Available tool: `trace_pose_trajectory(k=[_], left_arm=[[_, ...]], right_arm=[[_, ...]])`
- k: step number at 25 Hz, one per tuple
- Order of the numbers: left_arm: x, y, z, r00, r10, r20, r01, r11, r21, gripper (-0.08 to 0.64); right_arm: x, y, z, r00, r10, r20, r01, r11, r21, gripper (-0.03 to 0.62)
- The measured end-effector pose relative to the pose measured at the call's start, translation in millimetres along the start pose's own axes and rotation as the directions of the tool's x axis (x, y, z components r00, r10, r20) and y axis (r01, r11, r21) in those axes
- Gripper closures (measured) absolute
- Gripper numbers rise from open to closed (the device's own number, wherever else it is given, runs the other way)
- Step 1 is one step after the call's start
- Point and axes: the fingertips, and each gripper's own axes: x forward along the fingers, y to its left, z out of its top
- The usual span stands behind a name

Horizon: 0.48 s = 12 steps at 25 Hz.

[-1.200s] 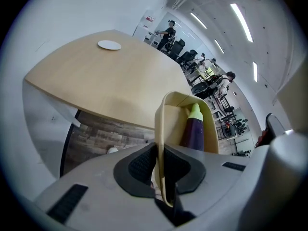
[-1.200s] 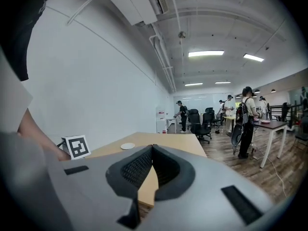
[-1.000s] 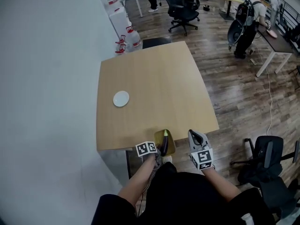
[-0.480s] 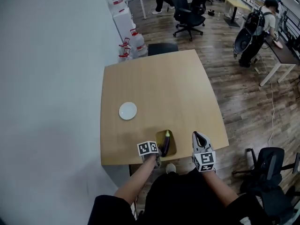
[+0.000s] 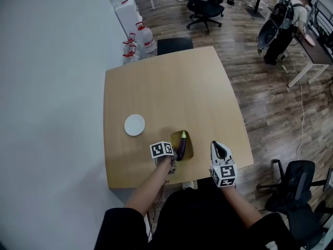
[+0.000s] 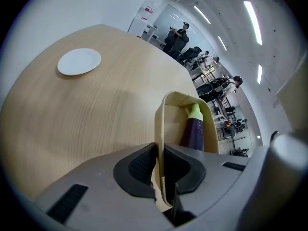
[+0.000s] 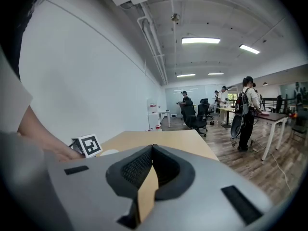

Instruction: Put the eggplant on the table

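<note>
Your left tool (image 5: 172, 160) is clenched on the near rim of a shallow mustard-yellow oblong tray (image 5: 190, 149). The left gripper view shows one pad inside the wall and one outside. In that tray lies the dark purple eggplant with a pale green cap (image 5: 181, 146), stretched along the tray's length with the cap pointing away from you (toward the tray's right side, as the left tool sees it). The eggplant is in the tray, not on the bare wood.

The tray is over the near part of the square light-wood surface (image 5: 171, 82), a little in from the edge closest to you. Whether its base rests on the wood or hangs just above it cannot be told. To the left of the tray, and apart from it, a small round white plate (image 5: 134, 124) sits on the surface.

Your right tool (image 5: 219, 149) hovers just right of the tray, over the surface's near right corner, without touching the tray. Its jaws are pressed together at the tips and grip nothing, pointing out across the wood toward the room.

Beyond the far edge a black chair (image 5: 174, 45) is pushed up to the surface, and clear water jugs with red caps (image 5: 136, 38) stand by the white wall. A person with a backpack (image 5: 289, 14) stands beside a desk on the dark wood-plank floor (image 5: 260, 103). Another black office chair (image 5: 294, 178) stands at your right.
</note>
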Motion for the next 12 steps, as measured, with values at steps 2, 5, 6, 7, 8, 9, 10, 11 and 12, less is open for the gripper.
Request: trace_pose_trajectory(k=[2, 5, 6, 7, 8, 9, 10, 11, 12], left_arm=[[10.4, -0.4, 13.1, 1.000, 0.013, -0.004, -0.013, 1.000, -0.012, 0.531], [25.0, -10.4, 31.3, 1.000, 0.006, -0.013, -0.007, 0.998, -0.055, 0.531], [30.7, -15.0, 39.1, 1.000, 0.007, -0.017, -0.008, 0.998, -0.057, 0.531], [36.4, -18.8, 48.3, 1.000, 0.013, -0.020, -0.014, 0.999, -0.050, 0.531], [41.9, -21.7, 57.8, 1.000, 0.021, -0.023, -0.022, 0.999, -0.041, 0.531], [47.3, -24.4, 66.9, 0.999, 0.029, -0.025, -0.030, 0.999, -0.034, 0.531], [53.2, -27.8, 75.4, 0.999, 0.034, -0.028, -0.035, 0.999, -0.027, 0.531], [59.4, -32.2, 83.9, 0.999, 0.037, -0.031, -0.038, 0.999, -0.022, 0.531], [66.0, -37.4, 92.8, 0.999, 0.039, -0.031, -0.040, 0.999, -0.015, 0.531]], right_arm=[[16.0, -7.6, 1.5, 1.000, 0.028, 0.000, -0.028, 1.000, 0.009, 0.532], [40.9, -26.2, 9.7, 0.999, 0.039, 0.001, -0.039, 0.999, 0.014, 0.532], [49.6, -33.3, 13.2, 0.999, 0.039, 0.003, -0.039, 0.999, 0.018, 0.532], [59.3, -38.9, 15.7, 0.999, 0.045, 0.001, -0.045, 0.999, 0.025, 0.532], [69.4, -43.2, 16.4, 0.999, 0.053, -0.006, -0.053, 0.998, 0.037, 0.532], [79.2, -47.0, 15.8, 0.998, 0.060, -0.018, -0.059, 0.997, 0.054, 0.532], [88.2, -51.4, 14.8, 0.997, 0.064, -0.030, -0.062, 0.995, 0.076, 0.532], [96.7, -56.4, 14.5, 0.997, 0.065, -0.038, -0.061, 0.994, 0.096, 0.532], [105.0, -61.7, 15.2, 0.997, 0.064, -0.041, -0.060, 0.992, 0.109, 0.532]])
